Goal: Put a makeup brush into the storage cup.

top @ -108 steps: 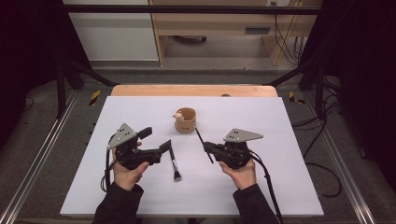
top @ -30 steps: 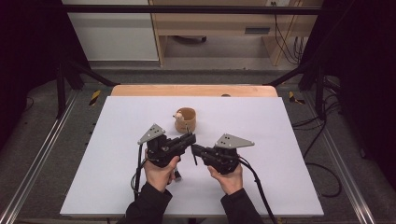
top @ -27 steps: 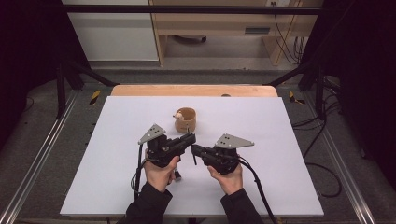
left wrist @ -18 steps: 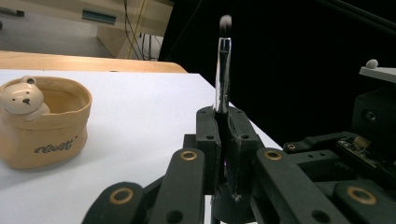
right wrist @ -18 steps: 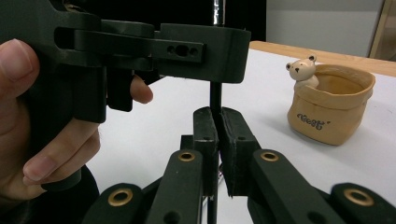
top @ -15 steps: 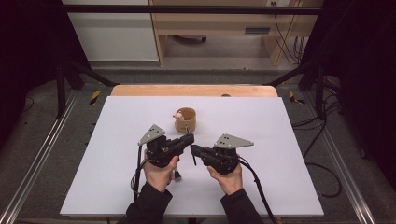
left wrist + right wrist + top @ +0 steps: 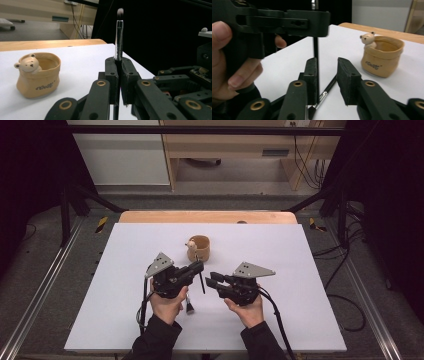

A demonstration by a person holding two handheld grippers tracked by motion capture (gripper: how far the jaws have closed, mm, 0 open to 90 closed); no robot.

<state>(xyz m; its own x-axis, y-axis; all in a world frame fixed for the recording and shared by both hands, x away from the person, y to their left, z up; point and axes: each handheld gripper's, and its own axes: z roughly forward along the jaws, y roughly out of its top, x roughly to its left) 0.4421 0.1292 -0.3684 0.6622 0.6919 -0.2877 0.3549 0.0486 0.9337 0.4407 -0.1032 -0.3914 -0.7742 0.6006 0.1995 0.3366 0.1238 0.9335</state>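
A thin black brush (image 7: 118,37) with a silver ferrule stands upright, bristles up, and my left gripper (image 7: 119,62) is shut on its handle. In the high view the left gripper (image 7: 200,266) holds this brush (image 7: 201,282) in front of the cup. My right gripper (image 7: 327,67) has just been opening. The brush handle (image 7: 315,57) runs down between its jaws beside the left pad (image 7: 311,67), and the pads no longer press on it. The right gripper (image 7: 209,280) faces the left one closely. A tan bear cup (image 7: 199,248) stands just behind them.
A second brush (image 7: 190,306) lies flat on the white sheet (image 7: 300,270) by the left hand, and the right gripper view has that brush (image 7: 325,94) under the jaws. A wooden table edge (image 7: 207,217) runs behind the sheet. Dark metal rails flank the table.
Since the earliest frame both hands have come together at the table's middle, and the thin brush has left the sheet. Over the last second the hands kept still.
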